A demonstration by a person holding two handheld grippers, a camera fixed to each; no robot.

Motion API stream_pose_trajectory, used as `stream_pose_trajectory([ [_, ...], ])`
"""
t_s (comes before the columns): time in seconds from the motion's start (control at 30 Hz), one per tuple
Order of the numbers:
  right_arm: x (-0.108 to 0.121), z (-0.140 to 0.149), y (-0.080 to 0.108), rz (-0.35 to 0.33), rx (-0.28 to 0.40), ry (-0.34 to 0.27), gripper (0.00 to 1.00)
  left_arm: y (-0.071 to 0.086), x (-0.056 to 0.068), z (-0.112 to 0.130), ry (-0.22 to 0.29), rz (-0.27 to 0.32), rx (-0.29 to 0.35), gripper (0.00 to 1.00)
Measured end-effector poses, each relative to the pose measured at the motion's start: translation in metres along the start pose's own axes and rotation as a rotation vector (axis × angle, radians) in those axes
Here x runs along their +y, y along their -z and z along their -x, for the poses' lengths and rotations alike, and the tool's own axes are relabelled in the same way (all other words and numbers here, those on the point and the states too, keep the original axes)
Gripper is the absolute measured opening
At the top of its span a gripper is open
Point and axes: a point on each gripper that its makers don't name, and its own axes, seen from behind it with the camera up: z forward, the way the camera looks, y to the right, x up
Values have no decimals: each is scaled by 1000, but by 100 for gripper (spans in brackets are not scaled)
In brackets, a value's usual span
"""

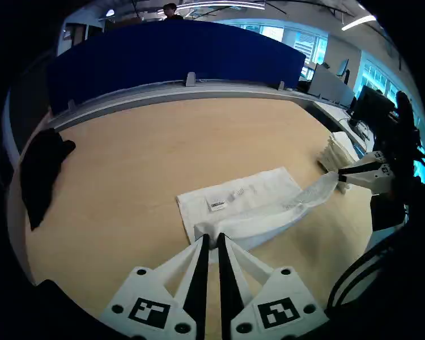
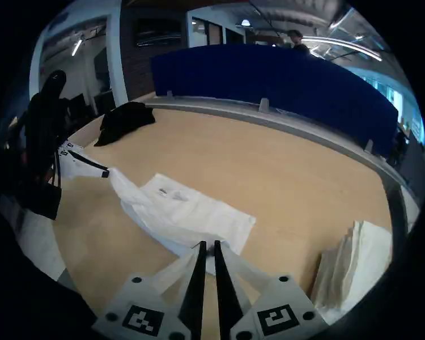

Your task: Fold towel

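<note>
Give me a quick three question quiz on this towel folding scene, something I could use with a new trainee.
1. True or false: the white towel lies completely flat on the table.
2. Multiple choice: what lies near the table's edge, apart from the towel? A) a black cloth B) a mug C) a book
3. Fill in: the left gripper and the right gripper are each shut on the ____.

Key
1. False: one edge is lifted, held between the two grippers.
2. A
3. towel
</note>
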Motion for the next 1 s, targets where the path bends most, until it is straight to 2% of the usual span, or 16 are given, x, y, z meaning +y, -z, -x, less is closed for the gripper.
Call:
stream_pose_trajectory([
  [0.5, 17, 7, -41, 6, -32, -20, 10, -38, -19, -4, -13, -21, -17, 11],
  [1.0, 39, 13, -72, 47, -61, -27, 10, -79, -34, -1, -13, -39, -46, 12],
])
